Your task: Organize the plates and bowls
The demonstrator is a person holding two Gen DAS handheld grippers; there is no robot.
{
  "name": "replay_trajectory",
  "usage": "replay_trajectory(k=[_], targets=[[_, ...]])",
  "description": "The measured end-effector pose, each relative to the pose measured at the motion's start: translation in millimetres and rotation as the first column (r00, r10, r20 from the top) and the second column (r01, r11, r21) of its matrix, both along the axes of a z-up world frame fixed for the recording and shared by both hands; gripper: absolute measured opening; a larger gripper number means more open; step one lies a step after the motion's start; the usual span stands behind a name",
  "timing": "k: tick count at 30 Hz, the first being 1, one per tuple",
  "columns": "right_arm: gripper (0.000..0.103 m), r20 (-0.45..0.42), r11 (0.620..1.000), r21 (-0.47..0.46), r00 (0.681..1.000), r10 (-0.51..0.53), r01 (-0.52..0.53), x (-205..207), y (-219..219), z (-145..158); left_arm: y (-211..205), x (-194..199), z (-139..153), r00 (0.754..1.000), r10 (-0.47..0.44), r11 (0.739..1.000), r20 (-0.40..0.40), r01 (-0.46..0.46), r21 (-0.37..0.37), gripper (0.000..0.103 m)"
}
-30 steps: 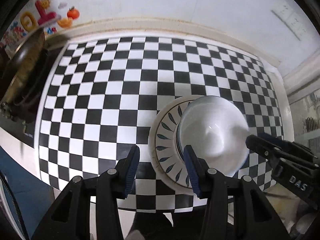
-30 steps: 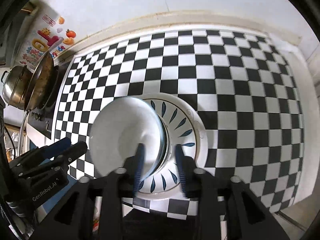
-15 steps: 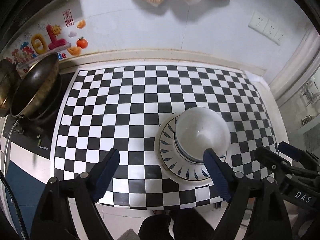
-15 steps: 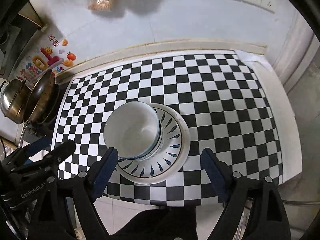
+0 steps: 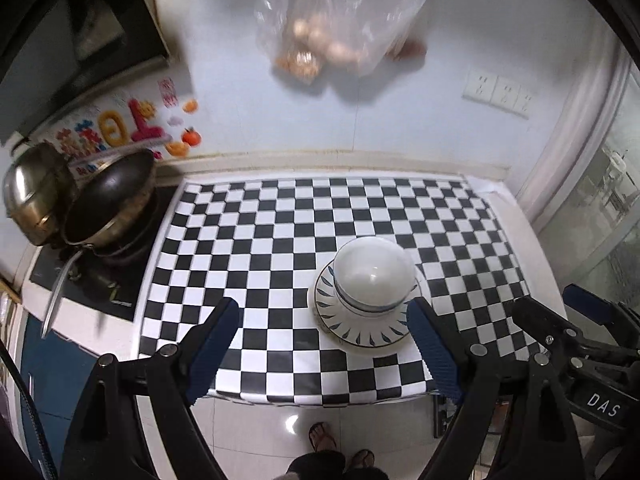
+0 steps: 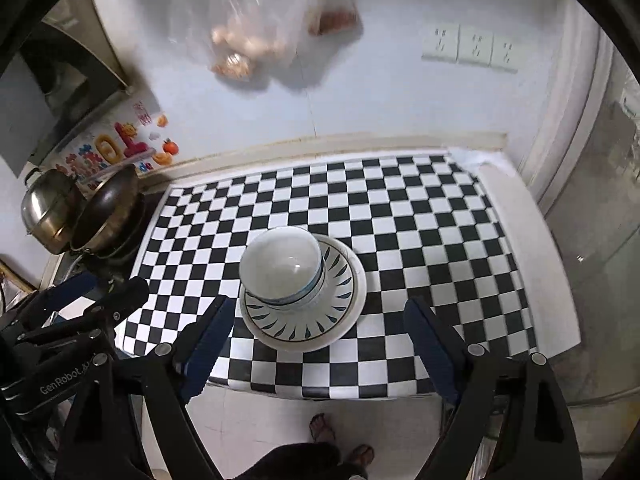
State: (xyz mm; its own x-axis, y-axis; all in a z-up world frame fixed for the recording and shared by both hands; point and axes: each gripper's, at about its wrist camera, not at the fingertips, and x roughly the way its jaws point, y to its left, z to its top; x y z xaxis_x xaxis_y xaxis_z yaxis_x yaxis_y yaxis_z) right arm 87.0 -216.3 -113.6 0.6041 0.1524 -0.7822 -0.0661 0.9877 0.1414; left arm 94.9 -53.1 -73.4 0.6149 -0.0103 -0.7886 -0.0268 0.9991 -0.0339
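Observation:
A white bowl (image 5: 374, 276) sits stacked in a white plate with blue leaf marks (image 5: 360, 330) on the checkered counter near its front edge. Both also show in the right wrist view, bowl (image 6: 280, 266) on plate (image 6: 316, 320). My left gripper (image 5: 326, 350) is open and empty, held high above and in front of the stack. My right gripper (image 6: 320, 350) is open and empty, also well above it. The right gripper shows at the right of the left wrist view (image 5: 560, 320), and the left gripper at the left of the right wrist view (image 6: 100, 296).
A dark wok (image 5: 108, 204) and a steel pot (image 5: 34, 196) stand on the stove at the left. A plastic bag of food (image 5: 332, 40) hangs on the wall. Wall sockets (image 6: 472, 46) are at the right. The person's feet (image 5: 340, 448) stand on the floor below.
Both grippers opened wide and rose up and back from the bowl and plate. The right gripper let go of the bowl's rim. The stack has stayed in place.

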Motion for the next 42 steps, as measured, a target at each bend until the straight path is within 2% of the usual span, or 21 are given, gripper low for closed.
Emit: replay_trajectory(k=[4,8,14,19,29,42], targets=[[0.09,0.065,1.0,-0.009,0.998,0.021,-0.02,-49.7,-8.1,27.2,-6.0,-45.5,23.8,0.999,0.019,1.0,0.046,-0.019,0.009,0.086],[0.091,0.092,0.999,-0.003,0.995,0.043,-0.043,-93.5,-16.8,43.1,-9.1,-90.3,38.0,0.998,0.041,0.999,0.053,-0.041,0.001,0.086],[0.091,0.128,0.998,-0.007,0.99,0.059,-0.058,-152.9,-28.8,60.5,-13.4,-137.2,50.2,0.997,0.049,0.999,0.057,-0.05,0.015,0.086],[0.092,0.16,0.998,-0.026,0.985,0.068,-0.064,-185.9,-32.3,72.0,-13.7,-167.4,62.7,0.993,0.07,0.997,0.091,-0.073,0.022,0.086],[0.092,0.192,0.995,-0.063,0.978,0.085,-0.074,-207.0,-30.0,85.3,-12.1,-191.3,71.1,0.988,0.092,0.995,0.124,-0.096,0.022,0.086],[0.092,0.19,0.996,-0.075,0.98,0.062,-0.049,-198.9,-39.3,87.9,-14.5,-191.4,67.6,0.988,0.099,0.995,0.12,-0.101,0.008,0.086]])
